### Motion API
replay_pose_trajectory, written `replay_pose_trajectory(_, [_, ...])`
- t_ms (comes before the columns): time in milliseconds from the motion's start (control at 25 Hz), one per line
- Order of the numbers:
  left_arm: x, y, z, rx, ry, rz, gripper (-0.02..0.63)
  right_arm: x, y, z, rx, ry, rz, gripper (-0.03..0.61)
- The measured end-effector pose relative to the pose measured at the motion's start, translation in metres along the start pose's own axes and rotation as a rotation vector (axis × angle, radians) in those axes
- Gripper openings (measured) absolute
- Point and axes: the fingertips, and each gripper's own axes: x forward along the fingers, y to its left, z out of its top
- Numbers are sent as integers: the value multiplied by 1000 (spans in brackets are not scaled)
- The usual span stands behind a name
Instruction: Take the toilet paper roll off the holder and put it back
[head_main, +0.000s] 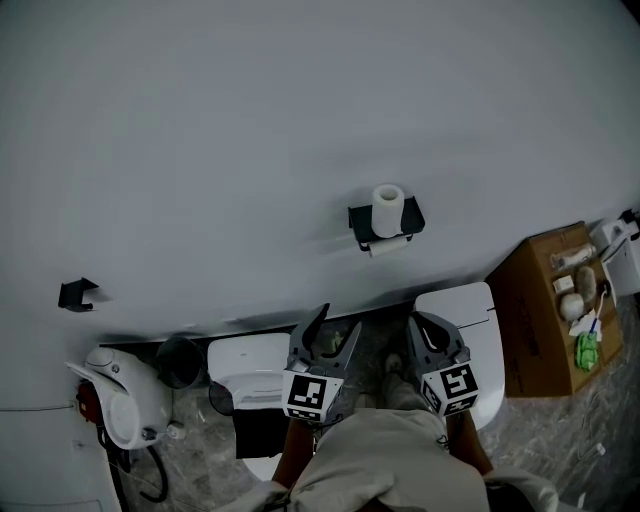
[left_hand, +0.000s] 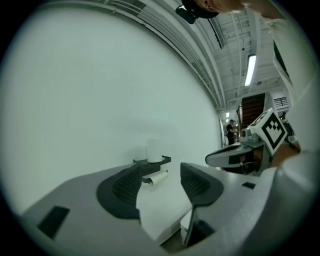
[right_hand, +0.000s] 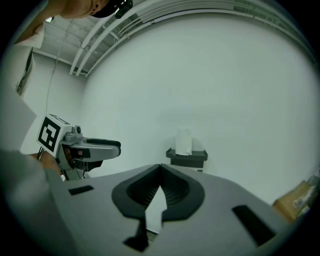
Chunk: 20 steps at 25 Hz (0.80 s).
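Starting closest to the person, the left gripper (head_main: 338, 323) has its jaws parted with nothing between them. Its own view shows only wall and the distant holder through the gap. Beside it, the right gripper (head_main: 416, 324) is clenched tip to tip on nothing, which its own view makes plain. Each gripper view also catches the other gripper off to one side.

Only the head view shows what lies below the grippers: a white toilet tank (head_main: 245, 362) under the left one and another white toilet (head_main: 468, 318) by the right. An open cardboard box (head_main: 532, 318) of small items sits further right, and the right gripper view catches just its corner.

On the wall, well apart from both grippers, hangs the black holder (head_main: 360, 217). The toilet paper roll (head_main: 387, 207) stands upright on its top shelf. A second roll (head_main: 390, 245) hangs beneath, and the left gripper view shows its end. Far left on the wall is a black hook (head_main: 77, 294), seen only from the head.
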Motion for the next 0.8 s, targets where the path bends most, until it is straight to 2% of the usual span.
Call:
replay_pose_trajectory(280, [7,17,-4,2,9,39,253,21,2,1,2,-2,44,-3])
replay_pose_trajectory(800, [61,27,7,22,12,68,253,62,-43,12,9,-18,83,-3])
